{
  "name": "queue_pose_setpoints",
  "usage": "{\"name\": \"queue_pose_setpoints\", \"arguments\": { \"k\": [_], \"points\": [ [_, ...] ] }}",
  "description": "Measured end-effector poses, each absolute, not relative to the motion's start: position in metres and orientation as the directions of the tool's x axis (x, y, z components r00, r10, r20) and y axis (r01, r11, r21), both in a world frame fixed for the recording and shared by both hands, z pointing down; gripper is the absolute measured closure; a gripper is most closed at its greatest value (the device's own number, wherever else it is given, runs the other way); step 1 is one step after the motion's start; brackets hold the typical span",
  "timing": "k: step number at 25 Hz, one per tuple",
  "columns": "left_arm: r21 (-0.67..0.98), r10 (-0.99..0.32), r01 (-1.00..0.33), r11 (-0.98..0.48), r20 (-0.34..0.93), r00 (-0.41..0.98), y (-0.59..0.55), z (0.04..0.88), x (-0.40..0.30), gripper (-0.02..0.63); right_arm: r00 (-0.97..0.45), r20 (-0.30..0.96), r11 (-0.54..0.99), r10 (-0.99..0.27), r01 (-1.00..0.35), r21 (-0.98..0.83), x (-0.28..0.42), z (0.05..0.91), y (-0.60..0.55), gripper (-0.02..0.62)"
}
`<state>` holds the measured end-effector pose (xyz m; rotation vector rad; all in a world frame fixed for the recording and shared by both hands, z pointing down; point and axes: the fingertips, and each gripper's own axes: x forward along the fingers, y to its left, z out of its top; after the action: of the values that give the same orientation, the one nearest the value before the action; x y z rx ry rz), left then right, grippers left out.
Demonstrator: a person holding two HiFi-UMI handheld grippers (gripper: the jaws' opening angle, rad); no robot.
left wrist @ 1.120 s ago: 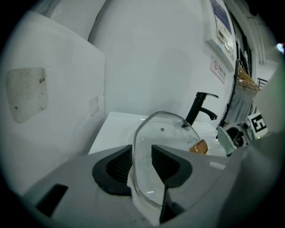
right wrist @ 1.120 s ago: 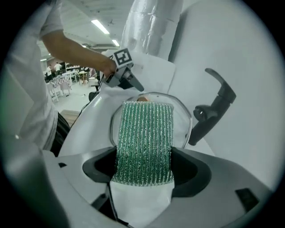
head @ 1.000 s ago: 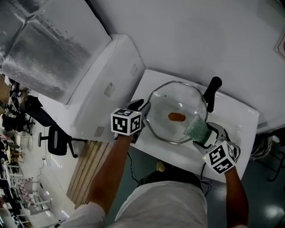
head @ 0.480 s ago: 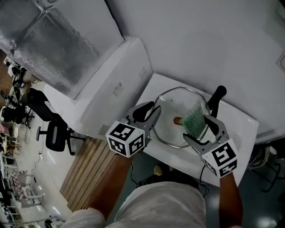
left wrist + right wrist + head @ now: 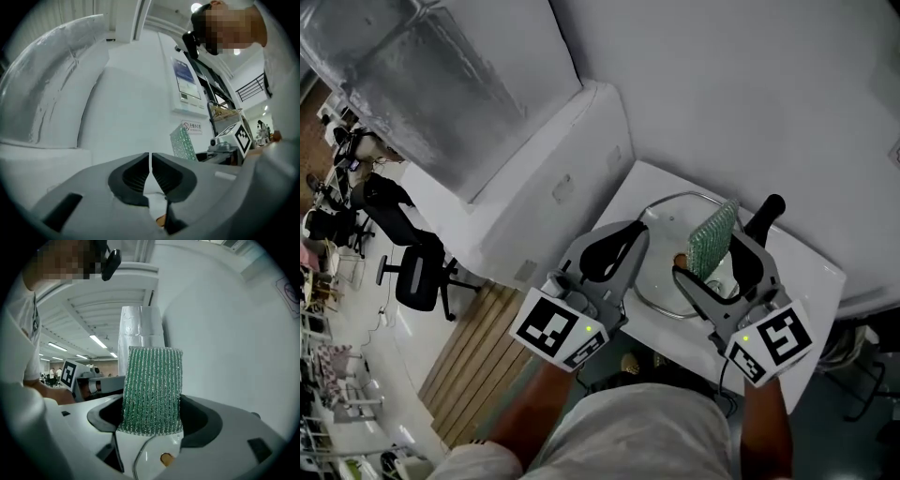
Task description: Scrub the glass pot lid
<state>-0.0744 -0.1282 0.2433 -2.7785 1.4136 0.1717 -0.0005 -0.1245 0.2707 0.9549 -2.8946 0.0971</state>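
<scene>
- Lying flat on the white surface [image 5: 811, 258], the glass pot lid [image 5: 666, 230] is resting with its brown knob [image 5: 680, 260] up and just beside a black handle [image 5: 764, 217], so its top face is open to the scrubber.
- The right hand-held gripper [image 5: 712, 261] is clamping a green scrub pad [image 5: 712, 234] by its lower edge. Most of the pad is standing free beyond the jaws, which leaves a working face for the glass.
- The left hand-held gripper [image 5: 623, 246] is closing its jaws to a thin slit with nothing between them. It is probably readying to press on and steady the lid rather than grasp it.
- Both are hanging above the lid with the pad touching nothing, so scrubbing is likely not yet under way.
</scene>
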Motion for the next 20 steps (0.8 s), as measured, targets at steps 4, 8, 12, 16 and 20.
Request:
{"name": "queue_pose_setpoints", "arguments": {
  "k": [4,8,12,16,20],
  "points": [
    [0.023,-0.814,-0.822,-0.569,-0.155,0.560,-0.119,0.225,-0.083,0.581,-0.813,0.044,0.811,-0.581,-0.583,-0.051,-0.010,0.256,-0.120,0.247],
    [0.004,-0.815,-0.829,-0.560,-0.184,0.550,-0.109,0.215,-0.086,0.588,-0.823,-0.013,0.823,-0.568,-0.567,-0.047,-0.017,0.242,-0.112,0.247],
    [-0.006,-0.813,-0.830,-0.558,-0.195,0.549,-0.103,0.214,-0.086,0.590,-0.824,-0.059,0.826,-0.564,-0.563,-0.030,-0.021,0.232,-0.106,0.247],
    [0.004,-0.813,-0.829,-0.559,-0.198,0.547,-0.099,0.214,-0.086,0.591,-0.815,-0.100,0.820,-0.571,-0.572,-0.018,-0.020,0.224,-0.103,0.247],
    [0.002,-0.812,-0.828,-0.560,-0.201,0.548,-0.096,0.214,-0.085,0.591,-0.804,-0.121,0.810,-0.583,-0.586,-0.010,-0.015,0.223,-0.102,0.247]
  ]
}}
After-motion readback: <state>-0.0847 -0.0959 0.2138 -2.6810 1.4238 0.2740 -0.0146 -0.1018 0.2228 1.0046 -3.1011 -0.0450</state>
